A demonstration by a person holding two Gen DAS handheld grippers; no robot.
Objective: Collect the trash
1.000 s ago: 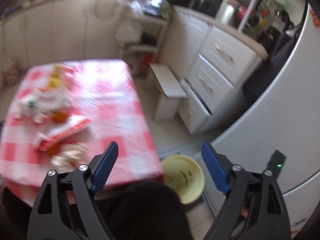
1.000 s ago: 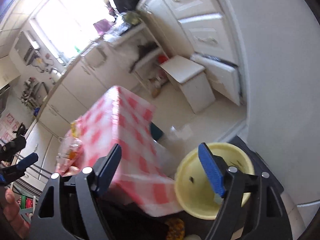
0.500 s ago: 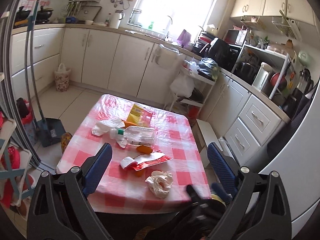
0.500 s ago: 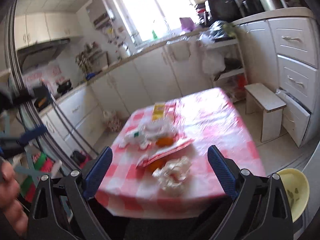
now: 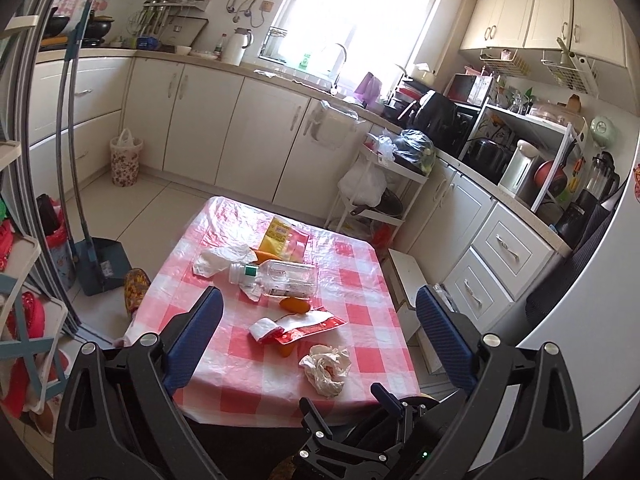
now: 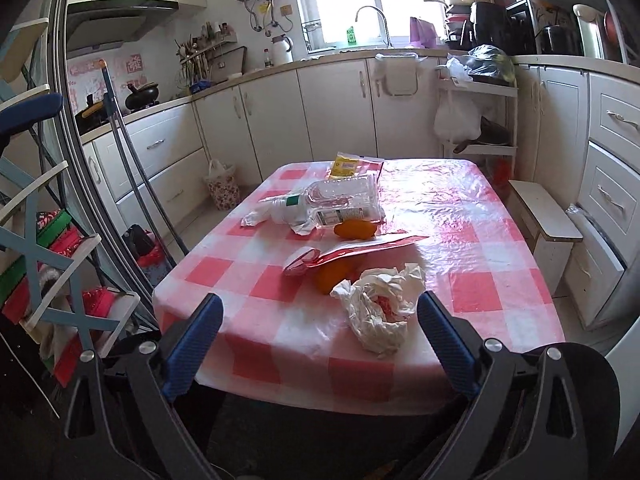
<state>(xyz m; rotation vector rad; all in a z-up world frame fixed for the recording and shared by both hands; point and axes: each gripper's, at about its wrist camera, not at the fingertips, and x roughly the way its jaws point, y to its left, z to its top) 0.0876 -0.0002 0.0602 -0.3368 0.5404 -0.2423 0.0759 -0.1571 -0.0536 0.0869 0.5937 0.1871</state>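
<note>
We're lining up on the counter point(image 6: 460, 240); both jaws wide, empty. Next: right gripper point(image 6: 316, 344) drops onto tissue point(image 6: 380, 308), closes.

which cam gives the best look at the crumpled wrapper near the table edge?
Right wrist: the crumpled wrapper sits close and large between the open fingers, folds and red print clear. Left wrist shows it smaller and farther off, from above.
</note>
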